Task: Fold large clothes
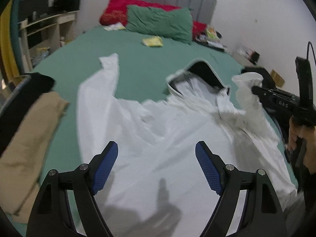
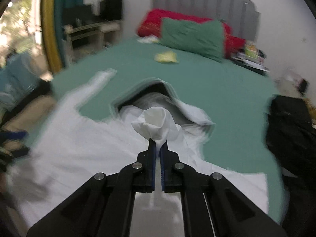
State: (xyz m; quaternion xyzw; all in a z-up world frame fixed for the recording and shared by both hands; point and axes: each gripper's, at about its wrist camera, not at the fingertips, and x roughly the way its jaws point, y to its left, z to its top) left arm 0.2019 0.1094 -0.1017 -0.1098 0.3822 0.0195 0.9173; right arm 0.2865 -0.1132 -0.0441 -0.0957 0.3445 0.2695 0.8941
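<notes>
you have the bed [image 1: 142, 67] under everything, its green sheet bare toward the headboard, and the white hooded jacket [image 1: 150, 138] spread across the near half of it, front up as far as the blur allows, with the hood [image 1: 199, 75] open toward the pillows. the far sleeve [image 1: 102, 83] lies stretched out and flat on the sheet, while the other sleeve [image 2: 158, 126] is gathered up and lifted off the bed. your right gripper [image 2: 158, 148] has its jaws pressed together on the cuff end of that sleeve, the cloth bunching out just beyond the tips. your left gripper [image 1: 157, 162] hangs over the body of the jacket with its jaws spread wide and nothing between them. a tan folded garment [image 1: 29, 138] sits just beside the jacket at the left edge, and a small yellow packet [image 1: 152, 41] lies well apart near the green pillow [image 1: 160, 22]. this looks like the first fold, the sleeve being brought in over the chest. the next move likely calls for you to carry the cuff across the body and lay it flat, using the left jaws to pin or smooth the shoulder so the cloth does not drag.
</notes>
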